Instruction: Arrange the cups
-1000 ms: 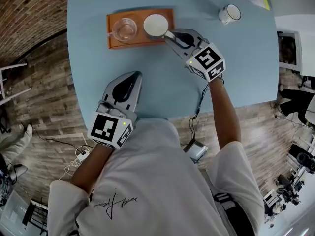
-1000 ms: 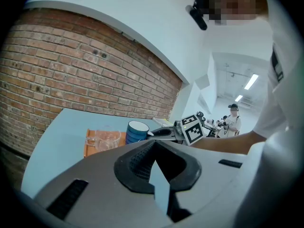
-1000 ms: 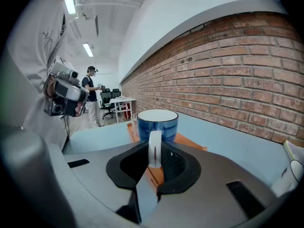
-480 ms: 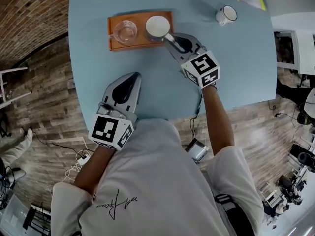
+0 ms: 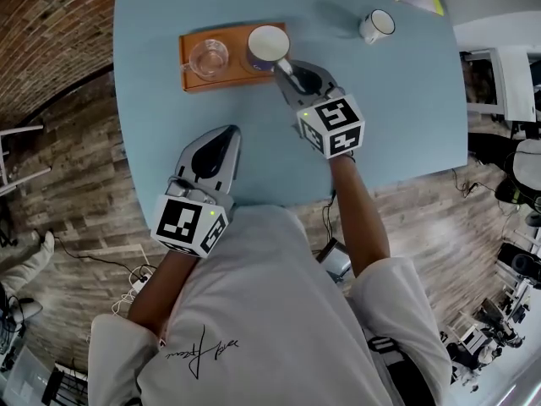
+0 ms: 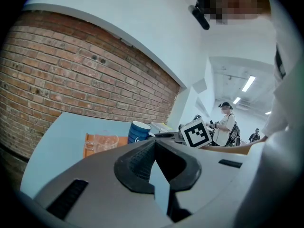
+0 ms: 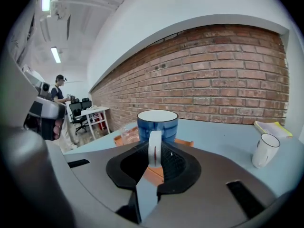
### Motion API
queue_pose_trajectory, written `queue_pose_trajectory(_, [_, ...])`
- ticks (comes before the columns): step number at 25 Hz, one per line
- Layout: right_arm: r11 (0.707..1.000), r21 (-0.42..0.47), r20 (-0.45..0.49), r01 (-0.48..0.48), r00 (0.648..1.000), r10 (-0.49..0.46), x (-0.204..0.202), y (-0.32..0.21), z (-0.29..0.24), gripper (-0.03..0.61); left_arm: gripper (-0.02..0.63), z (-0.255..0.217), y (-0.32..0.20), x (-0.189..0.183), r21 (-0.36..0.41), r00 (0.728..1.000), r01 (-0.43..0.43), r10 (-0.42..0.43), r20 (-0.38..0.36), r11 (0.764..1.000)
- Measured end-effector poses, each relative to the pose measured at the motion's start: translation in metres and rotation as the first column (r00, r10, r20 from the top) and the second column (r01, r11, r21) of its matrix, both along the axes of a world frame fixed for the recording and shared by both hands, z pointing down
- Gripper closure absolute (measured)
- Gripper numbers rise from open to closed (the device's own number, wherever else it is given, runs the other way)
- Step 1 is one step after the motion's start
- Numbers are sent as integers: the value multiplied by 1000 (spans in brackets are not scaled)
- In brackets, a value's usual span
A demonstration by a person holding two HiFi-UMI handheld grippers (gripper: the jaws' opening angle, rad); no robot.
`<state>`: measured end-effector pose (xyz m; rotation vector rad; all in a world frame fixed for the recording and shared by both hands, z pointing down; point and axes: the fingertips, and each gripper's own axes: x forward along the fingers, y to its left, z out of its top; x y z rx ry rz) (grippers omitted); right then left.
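Right claw (image 5: 284, 68) pinching handle of blue mug (image 5: 268, 45), three o'clock end of orange tray (image 5: 237, 76), left claw (image 5: 230, 132) pressed together at six o'clock edge of tabletop (image 5: 397, 100)

A white short-sleeved T-shirt (image 5: 254, 311) bears a small black script mark (image 5: 199, 343) on its front, and beyond the T-shirt's sleeves the grey left gripper (image 5: 230, 132) and right gripper (image 5: 283, 64) each carry a cube of black-and-white square markers.

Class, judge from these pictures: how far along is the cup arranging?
Done: the glass cup sits on the orange tray. In hand: the right gripper is shut on the handle of the blue mug, at the tray's right end. Left: the white mug stands on the table, off the tray; the left gripper is shut, empty.
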<state>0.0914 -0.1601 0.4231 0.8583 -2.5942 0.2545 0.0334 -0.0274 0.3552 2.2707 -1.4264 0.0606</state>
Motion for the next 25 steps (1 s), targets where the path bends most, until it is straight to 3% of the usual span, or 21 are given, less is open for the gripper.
queue_pose_trajectory(14, [979, 13, -18, -201, 979, 201, 1, 9, -4, 512, 606, -1, 0, -5, 11, 1000, 12, -12, -18, 1000])
queue_pose_trajectory(25, [930, 32, -43, -367, 929, 368, -2, 9, 0, 512, 606, -5, -1, -13, 28, 999, 32, -31, -39, 999])
